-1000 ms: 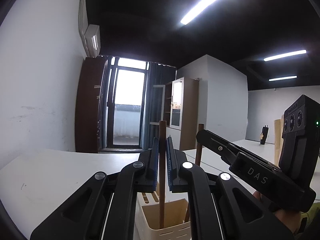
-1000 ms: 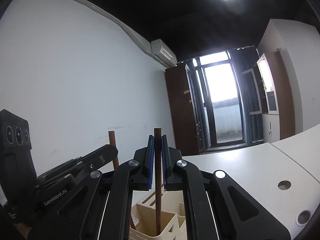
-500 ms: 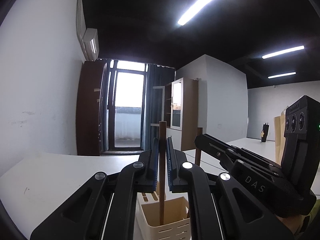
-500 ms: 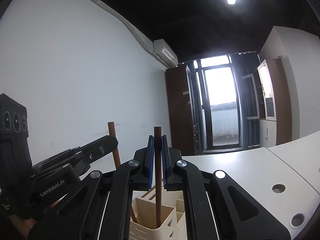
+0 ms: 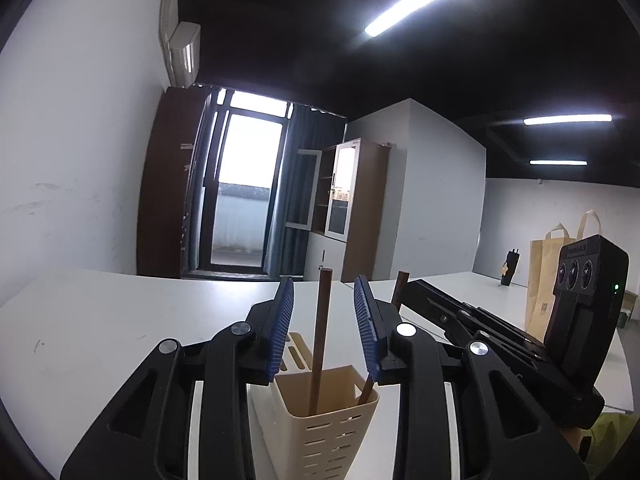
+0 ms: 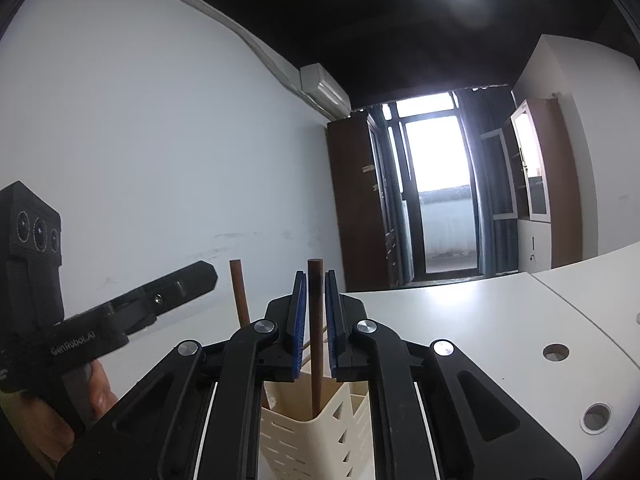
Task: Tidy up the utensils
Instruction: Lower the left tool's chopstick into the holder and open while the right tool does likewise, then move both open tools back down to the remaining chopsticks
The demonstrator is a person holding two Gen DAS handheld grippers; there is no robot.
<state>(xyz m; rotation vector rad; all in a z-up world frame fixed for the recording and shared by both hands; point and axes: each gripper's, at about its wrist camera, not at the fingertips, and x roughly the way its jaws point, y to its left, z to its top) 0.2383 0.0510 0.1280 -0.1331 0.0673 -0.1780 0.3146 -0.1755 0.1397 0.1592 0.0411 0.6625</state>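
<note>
White tabletop fills the lower field of both wrist views, with a balcony door at 12 o'clock in the left view and at 1 o'clock in the right view. On that surface stands a cream slotted utensil holder, directly below the fingers of both tools.

Left gripper: its jaws have just been opening, and a clear gap shows on both sides of the brown stick standing between the blue pads. That stick is no longer clamped; its lower end sits inside the holder and its long axis runs 12 to 6 o'clock, leaning slightly.

Right gripper: its jaws have also just been opening, but only a little (the pads lie very close to the wood, with a thin gap visible). The second stick stands between them, near vertical, lower end down in a compartment of the holder.

In the right view the first stick appears at 10 o'clock from the fingers; in the left view the second stick appears at 2 o'clock.

Judgement: both sticks are already seated, so the coming move is a straight withdrawal along the finger line, perpendicular to each stick's axis. A sideways drift could tip a stick.
</note>
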